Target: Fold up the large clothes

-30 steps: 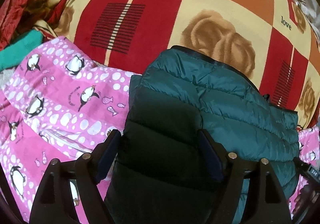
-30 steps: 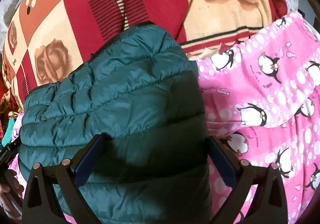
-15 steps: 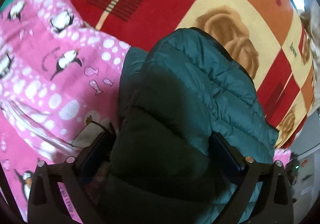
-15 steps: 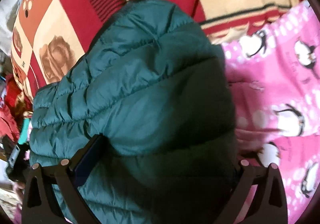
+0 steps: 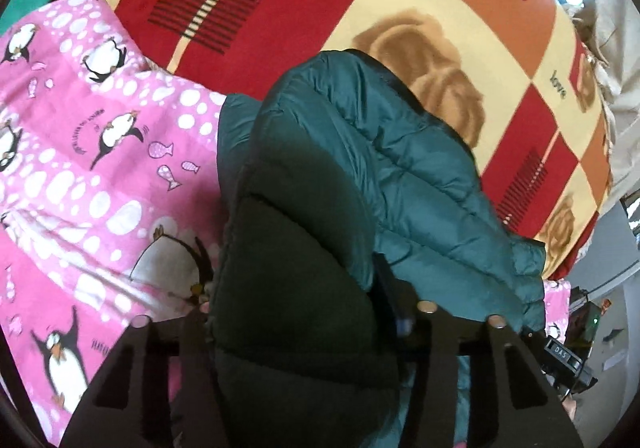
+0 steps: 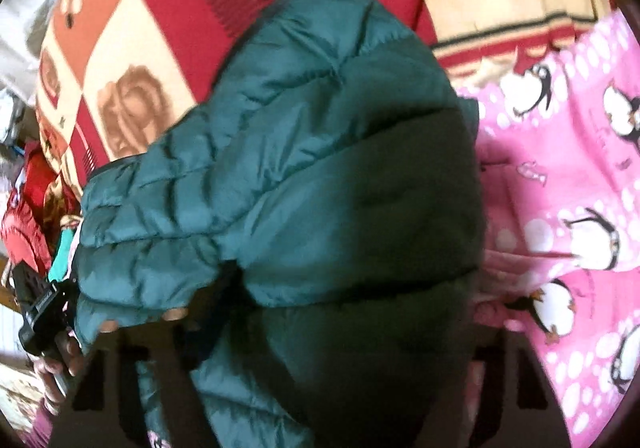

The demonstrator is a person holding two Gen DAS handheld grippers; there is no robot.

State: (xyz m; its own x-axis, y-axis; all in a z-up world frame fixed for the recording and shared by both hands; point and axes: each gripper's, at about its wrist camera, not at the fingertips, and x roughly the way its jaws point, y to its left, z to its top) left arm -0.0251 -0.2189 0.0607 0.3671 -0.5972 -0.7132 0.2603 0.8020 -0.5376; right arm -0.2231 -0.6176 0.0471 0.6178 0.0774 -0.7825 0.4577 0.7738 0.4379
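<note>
Puffer jacket (image 5: 400, 168), teal and quilted, lies bunched on the pink penguin blanket (image 5: 80, 168). We judge it light, squashy and slippery. Our left hand-held gripper (image 5: 296, 312) and right hand-held gripper (image 6: 332, 332) have just closed, each pinching a thick fold near its edge.

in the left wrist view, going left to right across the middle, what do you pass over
pink penguin blanket → teal puffer jacket → red, cream and orange checked blanket → pale grey cloth at the right edge
</note>
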